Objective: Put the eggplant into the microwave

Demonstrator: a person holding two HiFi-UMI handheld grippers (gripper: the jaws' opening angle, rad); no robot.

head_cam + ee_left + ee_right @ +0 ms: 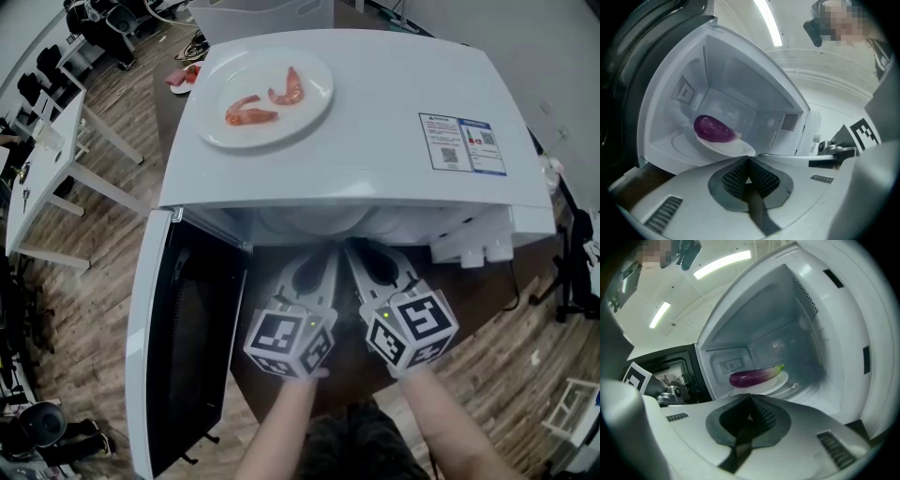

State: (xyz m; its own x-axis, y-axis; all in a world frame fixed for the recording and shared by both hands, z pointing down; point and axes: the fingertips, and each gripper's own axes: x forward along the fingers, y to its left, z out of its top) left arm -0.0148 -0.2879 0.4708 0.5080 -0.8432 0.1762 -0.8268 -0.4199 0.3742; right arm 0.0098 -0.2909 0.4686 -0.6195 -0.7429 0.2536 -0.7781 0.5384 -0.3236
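Note:
A purple eggplant [712,129] [752,377] with a green stem lies on a white plate [729,147] [780,382] inside the open white microwave [375,122]. Both grippers sit just outside the microwave's mouth, side by side. My left gripper [747,164] [319,267] is shut with nothing between its jaws. My right gripper [750,403] [361,262] is shut as well, and empty. In the head view the eggplant is hidden under the microwave's top.
The microwave door [183,356] stands swung open at the left. On the microwave's top rests a white plate [262,94] with two shrimp [251,114]. Desks and chairs [47,131] stand on the wooden floor at the far left.

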